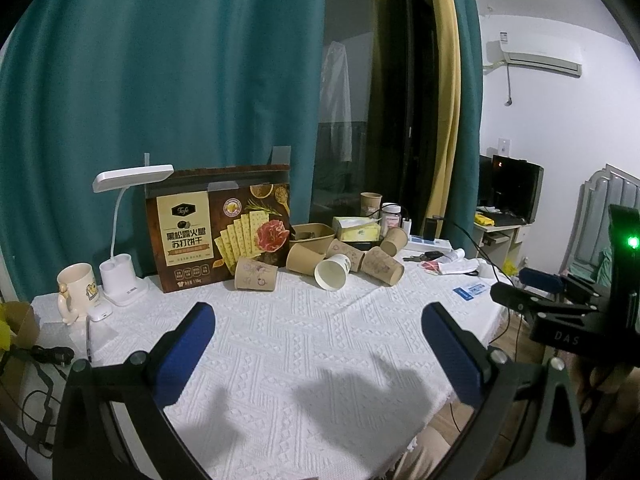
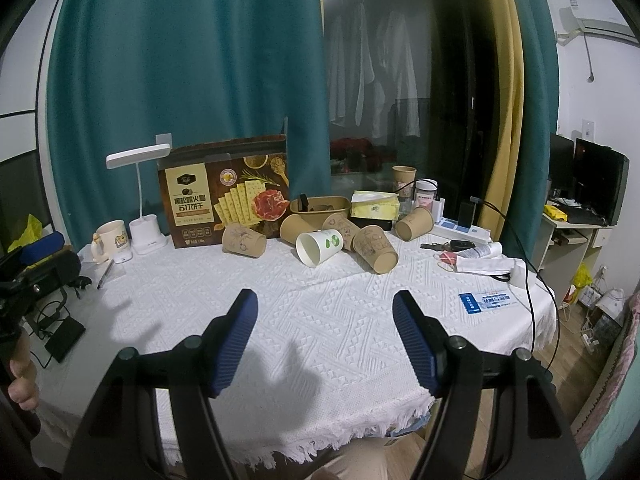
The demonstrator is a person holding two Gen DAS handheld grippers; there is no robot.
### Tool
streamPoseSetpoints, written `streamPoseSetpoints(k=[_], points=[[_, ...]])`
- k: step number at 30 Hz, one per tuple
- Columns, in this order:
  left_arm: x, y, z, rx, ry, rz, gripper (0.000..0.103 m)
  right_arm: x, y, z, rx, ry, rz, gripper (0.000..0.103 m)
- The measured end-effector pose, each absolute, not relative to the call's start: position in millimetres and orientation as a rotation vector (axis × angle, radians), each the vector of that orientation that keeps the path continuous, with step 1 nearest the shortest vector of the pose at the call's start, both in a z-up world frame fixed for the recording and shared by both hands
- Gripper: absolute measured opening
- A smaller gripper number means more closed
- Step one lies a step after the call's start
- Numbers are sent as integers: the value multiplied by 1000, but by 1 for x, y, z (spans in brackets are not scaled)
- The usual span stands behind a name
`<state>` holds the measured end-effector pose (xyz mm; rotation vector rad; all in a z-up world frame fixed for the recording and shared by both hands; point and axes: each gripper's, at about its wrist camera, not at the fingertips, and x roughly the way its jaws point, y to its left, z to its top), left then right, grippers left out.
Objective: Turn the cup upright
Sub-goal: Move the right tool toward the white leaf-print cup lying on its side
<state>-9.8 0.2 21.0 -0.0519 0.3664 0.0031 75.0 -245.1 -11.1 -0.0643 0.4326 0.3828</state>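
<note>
Right now both tongs hang over the near edge of the table [image 2: 320, 280], which is covered with a white woven cloth of raised diamond patterns and a fringed hem. The left tongs [image 1: 318, 320] stand wide apart with nothing between their ribbed blue pads. The right tongs [image 2: 325, 308] also gape over bare cloth, holding nothing, though their gap looks narrower than the left pair's.

Along the far edge, a cluster of paper cups lies tipped over. The white cup [image 2: 319, 247], with a green print on its side, lies on its side with its round mouth facing the near edge. Brown kraft cups [image 2: 244, 241] with faint line drawings lie around it: one to its left in front of the cracker box [image 2: 224, 196], others touching or overlapping it behind and to its right, so their full outlines are hard to separate. One more brown cup [image 2: 404, 178] stands upright farther back.

A shallow brown paper tray [image 2: 320, 205] sits behind the cluster; its contents are too dark to make out. At the far left corner stand a ceramic mug [image 2: 110, 238] and a white lamp [image 2: 140, 196] with a flat head and bent neck. Toward the right edge lie keys, a white power strip [image 2: 460, 232], crumpled paper and a blue-and-white card [image 2: 486, 301]; its print is too small to read. The right edge of the left wrist view cuts off the other black frame with its green light.
</note>
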Motion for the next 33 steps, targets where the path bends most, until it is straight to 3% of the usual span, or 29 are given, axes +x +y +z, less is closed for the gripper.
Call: streamPoseSetpoints(k=[16,33], points=[[39,-4,5,-28,478,-44,103,127,-247,-33,-48,483,357,68],[296,-20,-75,138,817,-202,103,319,-270,-108,4,698,276,68]])
